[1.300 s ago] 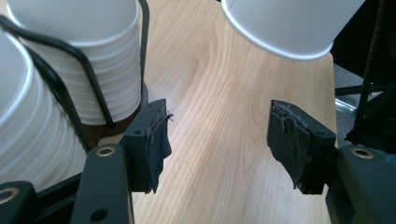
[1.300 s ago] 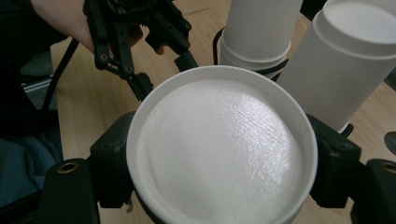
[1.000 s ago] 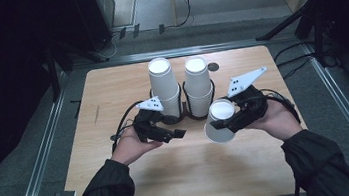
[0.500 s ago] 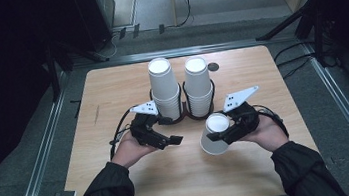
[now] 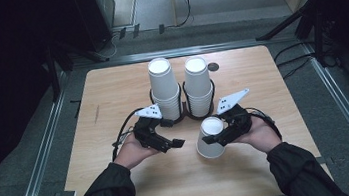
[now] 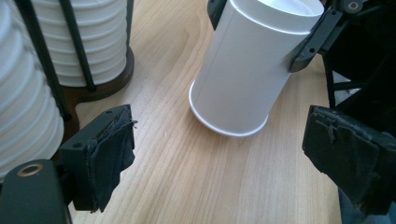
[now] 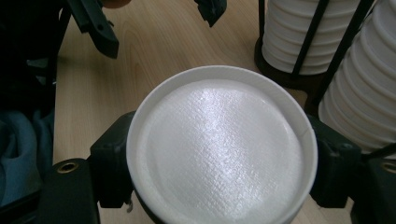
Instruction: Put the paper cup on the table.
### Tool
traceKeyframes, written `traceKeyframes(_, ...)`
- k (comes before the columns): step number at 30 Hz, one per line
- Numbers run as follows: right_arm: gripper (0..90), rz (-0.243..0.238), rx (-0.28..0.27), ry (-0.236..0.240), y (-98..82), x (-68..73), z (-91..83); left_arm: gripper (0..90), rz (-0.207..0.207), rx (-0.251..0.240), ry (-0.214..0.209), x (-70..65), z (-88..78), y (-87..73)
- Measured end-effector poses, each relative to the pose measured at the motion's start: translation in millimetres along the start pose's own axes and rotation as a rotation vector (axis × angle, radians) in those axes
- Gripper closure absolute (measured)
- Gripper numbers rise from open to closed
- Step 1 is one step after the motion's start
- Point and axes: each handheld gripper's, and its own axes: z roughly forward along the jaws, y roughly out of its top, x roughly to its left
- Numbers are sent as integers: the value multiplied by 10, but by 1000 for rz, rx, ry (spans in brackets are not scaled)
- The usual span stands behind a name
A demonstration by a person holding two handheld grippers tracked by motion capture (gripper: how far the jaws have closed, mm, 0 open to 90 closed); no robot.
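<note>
High view: the right tongs [image 5: 223,136] are clamped on an upside-down white cup [image 5: 211,138], its wide mouth toward the tabletop [image 5: 111,93] and its base up, in front of the two cup stacks [image 5: 181,89] in their black rack. In the left gripper view the cup [image 6: 247,65] leans, with the near edge of its rim touching or just above the wood and the far edge lifted; I cannot tell whether it bears any weight yet. The right gripper view looks straight onto the cup's base [image 7: 219,149], a jaw pressed against each side. The left tongs [image 5: 167,138] stand released with nothing between them; their jaws have just been opening, and they sit well apart from the cup, beside the left stack.

The step in hand looks like setting this single cup mouth-down on the tabletop. Next, I judge, the right hand must level the cup so the whole rim lies flat, then let go gently and draw back without knocking it or the stacks behind.
</note>
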Motion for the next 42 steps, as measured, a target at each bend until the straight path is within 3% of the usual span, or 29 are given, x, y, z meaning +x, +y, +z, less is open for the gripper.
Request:
traceKeyframes(4, 243, -4, -10, 14, 31, 15, 47, 82, 17, -2, -15, -18, 59, -12)
traceKeyframes(12, 243, -5, -48, 44, 109, 53, 91, 33, 11, 25, -22, -38, 162, -32)
traceKeyframes(16, 243, -6, -62, 49, 152, 68, 84, 31, 24, 37, -42, -54, 216, -35)
traceKeyframes(26, 244, -20, -110, 60, 276, 116, 10, 30, 52, 52, -48, -127, 357, -36)
traceKeyframes(29, 244, -32, -144, 71, 342, 156, -10, 31, 88, 33, -46, -168, 374, -22)
traceKeyframes(42, 246, -21, -205, 125, 423, 249, 9, 22, 82, -24, -80, -224, 396, 19)
